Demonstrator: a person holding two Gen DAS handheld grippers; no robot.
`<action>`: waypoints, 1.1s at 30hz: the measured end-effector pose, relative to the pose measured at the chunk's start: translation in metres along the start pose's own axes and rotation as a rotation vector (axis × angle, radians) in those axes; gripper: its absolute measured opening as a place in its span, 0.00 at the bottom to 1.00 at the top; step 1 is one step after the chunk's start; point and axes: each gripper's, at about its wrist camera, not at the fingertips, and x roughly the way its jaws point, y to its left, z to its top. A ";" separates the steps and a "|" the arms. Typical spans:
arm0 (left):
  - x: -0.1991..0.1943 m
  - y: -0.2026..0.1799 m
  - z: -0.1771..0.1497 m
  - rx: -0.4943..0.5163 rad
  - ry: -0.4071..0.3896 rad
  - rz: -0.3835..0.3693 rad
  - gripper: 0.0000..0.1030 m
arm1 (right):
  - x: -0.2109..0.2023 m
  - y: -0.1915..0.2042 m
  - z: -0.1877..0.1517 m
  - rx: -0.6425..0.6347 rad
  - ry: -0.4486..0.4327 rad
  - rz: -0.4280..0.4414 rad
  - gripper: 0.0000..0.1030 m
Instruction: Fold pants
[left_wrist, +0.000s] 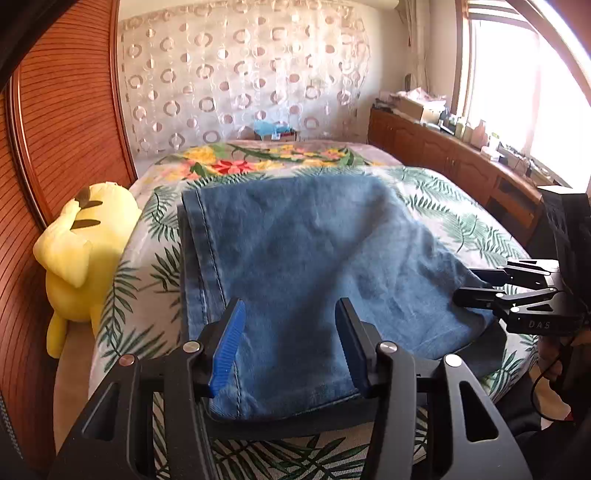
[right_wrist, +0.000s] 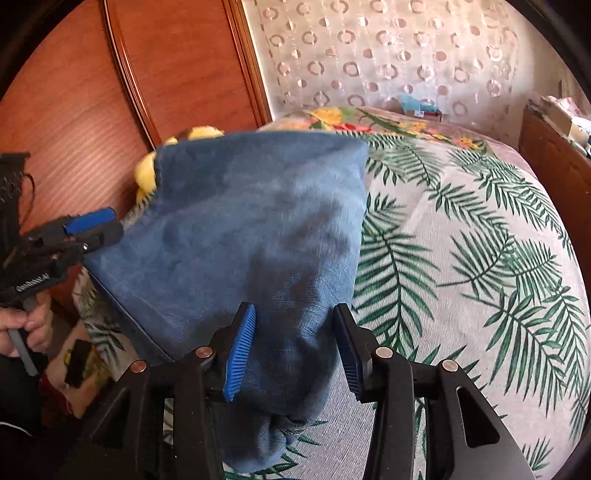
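Both grippers spread over folded jeans (left_wrist: 295, 258) on bed (left_wrist: 443, 206), nothing pinched: left gripper (left_wrist: 290, 343); right gripper (right_wrist: 295, 350); judgement: withdraw level, avoid dragging denim; smooth top layer, square edges.

Matt blue denim pants (left_wrist: 295, 258), printed cloth bedspread (right_wrist: 461, 258), glossy wood headboard (left_wrist: 66, 122)

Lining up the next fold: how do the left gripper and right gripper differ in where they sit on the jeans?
The left gripper sits over the flat, seam-stitched side of the jeans; the right gripper straddles a bunched corner. Below the left gripper is only denim; beside the right gripper lies bare leaf-print bedspread. Shared: both stand open, gripping nothing.
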 end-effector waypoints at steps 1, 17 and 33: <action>0.003 0.000 -0.001 0.000 0.008 0.003 0.50 | 0.004 0.000 -0.001 0.002 0.007 -0.005 0.45; 0.029 0.008 -0.020 -0.034 0.056 -0.017 0.51 | 0.020 -0.006 -0.004 0.059 0.002 0.051 0.31; -0.047 0.061 0.000 -0.104 -0.083 0.061 0.51 | -0.017 0.059 0.069 -0.121 -0.203 0.149 0.12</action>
